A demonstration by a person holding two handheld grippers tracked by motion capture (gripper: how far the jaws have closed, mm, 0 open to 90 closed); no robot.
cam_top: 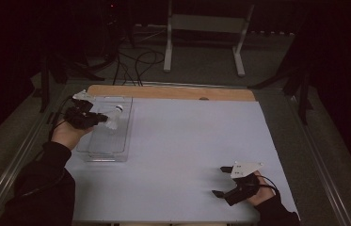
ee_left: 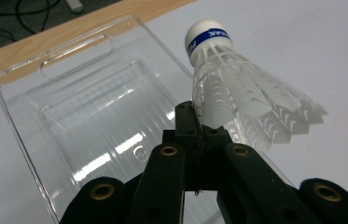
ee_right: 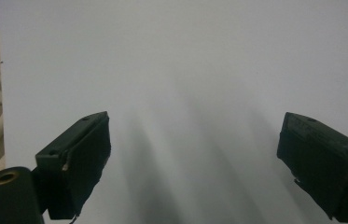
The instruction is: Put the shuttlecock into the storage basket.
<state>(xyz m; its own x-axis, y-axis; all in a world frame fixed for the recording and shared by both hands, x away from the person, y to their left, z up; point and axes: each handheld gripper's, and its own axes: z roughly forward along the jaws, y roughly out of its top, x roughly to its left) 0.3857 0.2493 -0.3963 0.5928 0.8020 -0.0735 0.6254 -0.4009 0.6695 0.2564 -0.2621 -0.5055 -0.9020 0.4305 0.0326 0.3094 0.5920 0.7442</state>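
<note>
Two black two-jaw grippers worked over the pale white tabletop (cam_top: 187, 155). Nearest the person, the right gripper (cam_top: 222, 181) sat close to the table's front right edge, its jaws spread wide apart with nothing between them and a broad bare stretch of surface lying ahead. Farther off at the left edge, the left gripper (ee_left: 199, 126) had its jaws pinched together on the skirt of a white feathered shuttlecock with a blue-banded cork (ee_left: 237, 88), held above the clear rectangular plastic tray (ee_left: 27, 93), beyond which ran the table's wooden far strip (cam_top: 173, 92).
</note>
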